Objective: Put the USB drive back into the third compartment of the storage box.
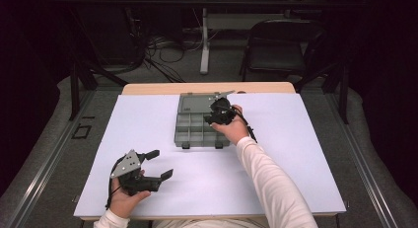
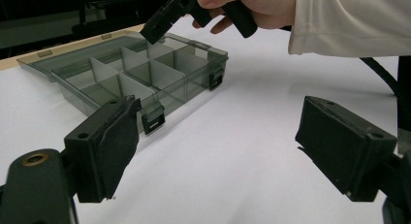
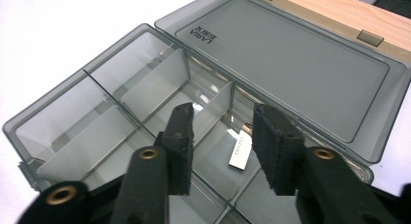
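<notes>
Toward the far middle of the white bench (image 1: 148,139) lies a smoky-grey compartment box (image 1: 197,129), its lid (image 3: 291,64) thrown back flat so that it rests toward the bench's wooden far edge. Thin dividers (image 3: 155,88) split the box into cells, and two latches (image 2: 153,118) hang on its near wall. A small white slip (image 3: 240,152) lies on the floor of one cell on the box's right side. Beyond the bench stand a dark folding chair (image 1: 278,50) and a tangle of cables (image 1: 162,50) on the floor.

The right hand-held gripper (image 3: 220,132) hangs over the box's right side, tipped forward and down, its jaws parted to a narrow gap with nothing pressed between them; the slip lies below that gap, apart from the pads. The right forearm in a pale sleeve (image 1: 271,183) reaches diagonally across the bench to it.

The left hand-held gripper (image 1: 160,164) rests low over bare bench at the near left, well apart from the box, pointing toward it, jaws spread wide and empty.
</notes>
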### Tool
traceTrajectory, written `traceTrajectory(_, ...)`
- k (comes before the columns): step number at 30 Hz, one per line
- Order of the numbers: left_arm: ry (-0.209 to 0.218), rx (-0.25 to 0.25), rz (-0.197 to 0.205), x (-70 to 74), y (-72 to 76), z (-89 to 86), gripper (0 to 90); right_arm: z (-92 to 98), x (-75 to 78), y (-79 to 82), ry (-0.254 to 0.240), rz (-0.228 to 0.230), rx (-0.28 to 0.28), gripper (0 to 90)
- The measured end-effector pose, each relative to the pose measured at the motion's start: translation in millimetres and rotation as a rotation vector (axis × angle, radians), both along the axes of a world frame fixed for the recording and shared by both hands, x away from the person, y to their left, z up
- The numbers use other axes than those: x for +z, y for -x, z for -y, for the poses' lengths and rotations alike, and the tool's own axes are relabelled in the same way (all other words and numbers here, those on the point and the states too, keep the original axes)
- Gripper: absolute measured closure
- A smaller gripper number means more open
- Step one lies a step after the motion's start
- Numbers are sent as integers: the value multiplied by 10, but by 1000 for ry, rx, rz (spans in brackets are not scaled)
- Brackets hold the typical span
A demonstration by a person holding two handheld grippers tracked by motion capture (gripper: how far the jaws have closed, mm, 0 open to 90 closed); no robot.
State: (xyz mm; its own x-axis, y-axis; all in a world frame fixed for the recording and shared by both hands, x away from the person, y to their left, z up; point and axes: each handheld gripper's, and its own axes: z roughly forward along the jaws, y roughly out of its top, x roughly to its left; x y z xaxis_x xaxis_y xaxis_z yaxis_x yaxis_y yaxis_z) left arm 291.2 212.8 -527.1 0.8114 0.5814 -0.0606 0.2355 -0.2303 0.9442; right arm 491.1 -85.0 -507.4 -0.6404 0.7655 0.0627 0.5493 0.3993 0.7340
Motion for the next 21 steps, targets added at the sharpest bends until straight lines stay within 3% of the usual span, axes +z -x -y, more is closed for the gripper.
traceTrajectory(9, 3, 0, -3, -2, -6, 6, 150, 14, 77, 63, -16, 16, 1, 488)
traceTrajectory(11, 4, 0, -4, -3, -6, 8, 150, 8, 99, 82, -17, 35, 18, 476)
traceTrajectory(16, 10, -2, -6, -7, -9, 18, 150, -19, 138, 149, 21, 21, 55, 436)
traceTrajectory(21, 9, -4, -8, -5, -14, 15, 150, -34, 152, 243, -7, 41, 74, 387)
